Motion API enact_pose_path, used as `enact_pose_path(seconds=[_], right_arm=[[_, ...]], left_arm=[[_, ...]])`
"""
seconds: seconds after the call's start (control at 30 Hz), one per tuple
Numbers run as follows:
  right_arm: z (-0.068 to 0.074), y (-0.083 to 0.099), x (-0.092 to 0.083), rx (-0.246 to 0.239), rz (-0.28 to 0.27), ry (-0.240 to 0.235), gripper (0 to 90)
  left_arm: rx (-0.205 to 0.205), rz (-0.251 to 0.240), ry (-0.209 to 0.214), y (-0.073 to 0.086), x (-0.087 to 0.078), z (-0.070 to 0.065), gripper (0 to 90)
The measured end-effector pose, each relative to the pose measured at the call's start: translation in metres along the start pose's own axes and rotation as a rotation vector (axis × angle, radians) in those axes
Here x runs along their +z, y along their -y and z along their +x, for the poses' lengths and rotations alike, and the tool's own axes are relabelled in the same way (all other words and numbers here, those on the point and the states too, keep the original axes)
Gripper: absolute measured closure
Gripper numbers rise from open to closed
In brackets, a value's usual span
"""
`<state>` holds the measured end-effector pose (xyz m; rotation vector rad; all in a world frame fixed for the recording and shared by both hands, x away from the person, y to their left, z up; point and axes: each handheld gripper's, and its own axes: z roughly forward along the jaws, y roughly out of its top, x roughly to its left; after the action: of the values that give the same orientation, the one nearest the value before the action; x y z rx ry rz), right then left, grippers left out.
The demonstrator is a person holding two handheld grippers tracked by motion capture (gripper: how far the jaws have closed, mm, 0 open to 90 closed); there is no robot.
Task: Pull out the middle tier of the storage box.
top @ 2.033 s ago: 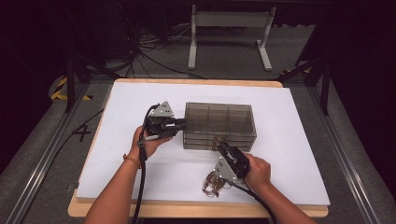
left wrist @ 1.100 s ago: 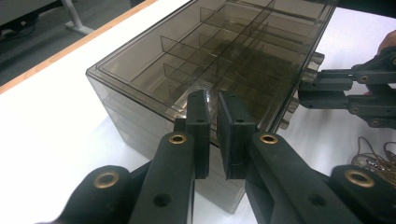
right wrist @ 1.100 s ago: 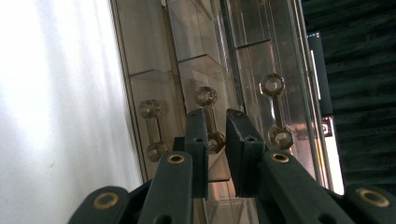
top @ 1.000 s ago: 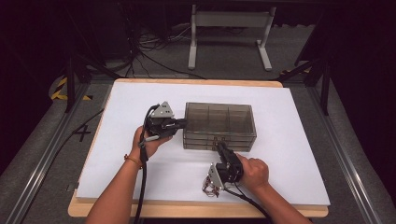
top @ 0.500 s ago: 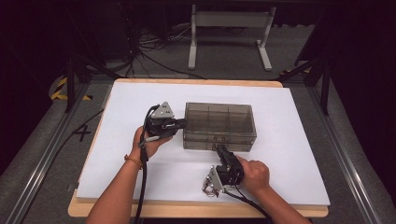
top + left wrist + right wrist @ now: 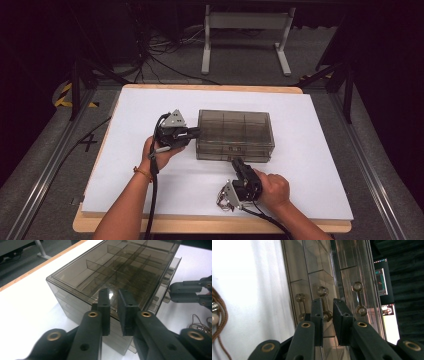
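Note:
A smoky see-through drawer box [image 6: 235,135] lies in the middle of the white table. My left gripper [image 6: 196,132] rests against the box's left end, level with its top edge [image 6: 75,287]. Its jaws have just been opening a little and stand a narrow slit apart [image 6: 113,293] with nothing between them. My right gripper [image 6: 236,162] points at the box's front face, rolled onto its side. In the right gripper view its jaws [image 6: 327,303] are closed on the middle drawer handle [image 6: 322,291]. The left gripper view shows that gripper [image 6: 172,291] at the drawer fronts.
A tangle of brown cord with beads [image 6: 221,201] lies on the table under my right hand, and it shows at the edge of the right gripper view [image 6: 217,315]. Two more handles [image 6: 300,297] [image 6: 357,286] flank the held one. The table's wooden front edge [image 6: 200,225] is close behind my hands.
My right gripper has rolled onto its side and its body has swung left and toward the front edge, over the cord, while its tips stay at the box front. The left gripper has kept still.

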<state>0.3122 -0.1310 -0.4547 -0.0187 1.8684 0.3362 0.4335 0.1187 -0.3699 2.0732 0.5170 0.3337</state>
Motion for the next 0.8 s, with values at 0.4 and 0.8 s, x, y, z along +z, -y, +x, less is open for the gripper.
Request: enact_pose_path(seconds=[0.4, 0.8], right_arm=[[-0.025, 0.013, -0.017, 0.232, -0.091, -0.155, 67.4], [-0.066, 0.081, -0.045, 0.619, -0.185, -0.248, 56.8]], left_arm=[[0.062, -0.073, -0.028, 0.018, -0.033, -0.023, 64.8], [0.053, -0.077, -0.044, 0.055, -0.042, -0.04, 48.4]])
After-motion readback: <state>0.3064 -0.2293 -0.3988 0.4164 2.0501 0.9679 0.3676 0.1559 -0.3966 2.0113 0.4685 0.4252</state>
